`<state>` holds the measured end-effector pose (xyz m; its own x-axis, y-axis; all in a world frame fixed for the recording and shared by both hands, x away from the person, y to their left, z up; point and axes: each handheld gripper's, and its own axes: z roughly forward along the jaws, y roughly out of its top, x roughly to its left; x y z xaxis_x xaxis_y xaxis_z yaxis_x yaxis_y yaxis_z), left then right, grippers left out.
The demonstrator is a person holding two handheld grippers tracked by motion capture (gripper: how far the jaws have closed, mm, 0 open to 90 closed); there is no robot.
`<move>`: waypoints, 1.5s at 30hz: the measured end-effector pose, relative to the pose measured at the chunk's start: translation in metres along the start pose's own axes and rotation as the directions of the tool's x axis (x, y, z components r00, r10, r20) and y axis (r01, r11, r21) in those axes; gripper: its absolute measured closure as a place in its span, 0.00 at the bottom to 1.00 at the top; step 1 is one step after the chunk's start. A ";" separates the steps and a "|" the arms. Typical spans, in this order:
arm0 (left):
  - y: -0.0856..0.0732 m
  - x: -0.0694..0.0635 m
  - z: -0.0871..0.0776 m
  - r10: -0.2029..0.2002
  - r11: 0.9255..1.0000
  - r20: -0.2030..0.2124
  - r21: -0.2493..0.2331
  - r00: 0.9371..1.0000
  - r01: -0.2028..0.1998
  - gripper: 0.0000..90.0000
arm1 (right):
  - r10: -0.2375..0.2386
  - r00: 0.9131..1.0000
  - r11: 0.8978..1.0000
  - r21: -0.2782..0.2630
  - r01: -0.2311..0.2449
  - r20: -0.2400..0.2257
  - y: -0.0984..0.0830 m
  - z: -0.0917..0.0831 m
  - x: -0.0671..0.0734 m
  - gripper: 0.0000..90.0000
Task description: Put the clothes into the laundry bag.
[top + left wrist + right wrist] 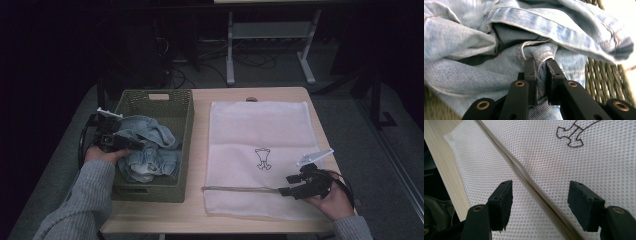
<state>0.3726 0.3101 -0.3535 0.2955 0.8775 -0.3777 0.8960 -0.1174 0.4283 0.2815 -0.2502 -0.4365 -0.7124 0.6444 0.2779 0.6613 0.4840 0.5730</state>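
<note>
Where a lift out of the green basket (181, 131) is presumably intended, a fold of the crumpled denim garment (499, 75) is pinched by the closed left gripper (541, 65); the right gripper (540, 203), jaws apart and empty, is poised astride the white mesh bag's (260, 130) zipper (524, 173).

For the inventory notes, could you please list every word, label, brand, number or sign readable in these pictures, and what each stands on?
There is no readable text anywhere.
White mesh laundry bag: a small dark outlined figure is drawn on it, a picture with no letters or numbers.
Green basket: no label can be made out.
Jeans: no tag or brand shows.
</note>
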 end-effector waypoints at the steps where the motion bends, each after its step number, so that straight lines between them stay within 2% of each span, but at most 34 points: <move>1: 0.001 -0.001 0.005 0.005 1.000 -0.009 0.012 1.000 -0.005 0.90 | 0.000 1.000 1.000 0.001 0.000 0.000 0.000 0.000 0.000 0.40; 3: 0.000 -0.002 0.015 0.011 0.999 -0.010 0.044 1.000 -0.011 0.90 | 0.000 1.000 1.000 0.003 0.000 0.000 0.000 0.000 0.001 0.40; 6: -0.001 -0.002 0.019 0.012 0.998 -0.020 0.068 1.000 -0.010 0.85 | -0.004 1.000 1.000 0.003 0.004 -0.001 0.000 0.000 0.001 0.40; 8: -0.002 -0.002 0.018 0.008 0.998 -0.019 0.070 1.000 -0.006 0.76 | -0.004 1.000 1.000 0.002 0.004 0.000 0.000 0.000 0.001 0.40; 9: -0.002 0.000 0.015 0.000 0.997 -0.008 0.078 1.000 0.000 0.66 | -0.004 1.000 1.000 0.004 0.004 -0.002 0.000 0.000 0.001 0.40; 10: -0.004 0.000 0.009 -0.004 0.996 -0.040 0.085 0.999 0.008 0.57 | -0.005 1.000 1.000 0.006 0.005 -0.002 0.000 0.000 0.001 0.40; 11: -0.004 0.000 0.009 -0.004 0.996 -0.040 0.085 0.999 0.008 0.48 | -0.006 1.000 1.000 0.007 0.006 0.000 0.000 0.000 0.001 0.40; 12: -0.005 0.000 0.007 -0.005 0.995 -0.054 0.098 0.999 0.011 0.48 | -0.006 1.000 1.000 0.007 0.006 0.000 0.000 0.000 0.001 0.40; 13: -0.006 0.000 0.005 -0.012 0.993 -0.061 0.114 0.998 0.019 0.42 | -0.009 1.000 1.000 0.006 0.009 -0.001 0.000 0.000 0.001 0.40; 15: -0.008 0.001 0.001 -0.024 0.993 -0.084 0.116 0.996 0.034 0.32 | -0.011 1.000 1.000 0.006 0.011 -0.001 0.000 0.000 0.002 0.40; 17: -0.010 0.003 0.000 -0.046 0.989 -0.074 0.134 0.996 0.056 0.28 | -0.013 1.000 1.000 0.007 0.013 -0.001 0.000 0.001 0.002 0.40; 19: -0.011 0.006 0.001 -0.064 0.983 -0.069 0.170 0.996 0.075 0.24 | -0.016 1.000 1.000 0.007 0.016 -0.002 0.000 0.001 0.003 0.40; 21: -0.013 0.007 0.004 -0.073 0.977 -0.057 0.196 0.996 0.083 0.24 | -0.018 1.000 1.000 0.010 0.018 -0.004 0.000 0.002 0.003 0.40; 22: -0.014 0.009 0.010 -0.087 0.967 -0.041 0.237 0.995 0.095 0.22 | -0.021 1.000 1.000 0.011 0.021 -0.005 0.000 0.002 0.003 0.40; 23: -0.014 0.009 0.010 -0.087 0.967 -0.041 0.237 0.995 0.095 0.21 | -0.021 1.000 1.000 0.011 0.021 -0.005 0.000 0.002 0.003 0.40; 27: -0.010 0.009 0.026 -0.079 0.956 -0.032 0.281 0.996 0.085 0.23 | -0.029 1.000 0.999 0.014 0.029 -0.010 0.001 0.003 0.003 0.40; 28: -0.007 0.007 0.034 -0.062 0.951 -0.025 0.304 0.998 0.066 0.23 | -0.032 0.999 0.999 0.009 0.032 -0.011 0.001 0.003 0.004 0.40; 29: -0.007 0.007 0.034 -0.062 0.951 -0.025 0.304 0.998 0.066 0.23 | -0.032 0.999 0.999 0.009 0.032 -0.011 0.001 0.003 0.004 0.40; 31: -0.004 0.003 0.042 -0.054 0.943 -0.030 0.328 0.998 0.061 0.23 | -0.041 0.999 0.999 0.000 0.041 -0.011 0.003 0.001 0.004 0.40; 34: 0.001 -0.003 0.049 -0.043 0.939 -0.040 0.340 0.998 0.054 0.23 | -0.087 0.996 0.996 -0.011 0.087 0.006 0.010 -0.002 0.005 0.39; 37: 0.004 -0.008 0.055 -0.026 0.936 -0.049 0.350 0.998 0.042 0.17 | -0.151 0.988 0.988 -0.021 0.152 0.027 0.023 -0.003 0.005 0.40; 38: 0.004 -0.010 0.058 -0.020 0.933 -0.059 0.357 0.998 0.039 0.17 | -0.151 0.988 0.988 -0.021 0.152 0.027 0.023 -0.003 0.005 0.40; 40: 0.003 -0.014 0.065 0.009 0.928 -0.081 0.371 0.997 0.021 0.14 | -0.194 0.981 0.981 -0.017 0.195 0.026 0.030 0.004 0.002 0.43; 41: 0.003 -0.014 0.065 0.009 0.928 -0.081 0.371 0.997 0.021 0.14 | -0.194 0.981 0.981 -0.017 0.195 0.026 0.030 0.004 0.002 0.43; 42: 0.003 -0.015 0.067 0.018 0.928 -0.089 0.373 0.996 0.017 0.14 | -0.229 0.973 0.973 0.003 0.229 0.010 0.032 0.012 0.002 0.48; 43: 0.003 -0.015 0.067 0.018 0.928 -0.089 0.373 0.996 0.017 0.14 | -0.229 0.973 0.973 0.003 0.229 0.010 0.032 0.012 0.002 0.48; 45: 0.002 -0.017 0.068 0.026 0.925 -0.103 0.379 0.994 0.016 0.15 | -0.272 0.962 0.962 0.032 0.272 -0.004 0.032 0.023 0.004 0.54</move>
<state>0.3920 0.2637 -0.4023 0.2825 0.9176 -0.2798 0.9593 -0.2712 0.0792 0.3051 -0.2180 -0.4348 -0.8664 0.4861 0.1143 0.4497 0.6600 0.6018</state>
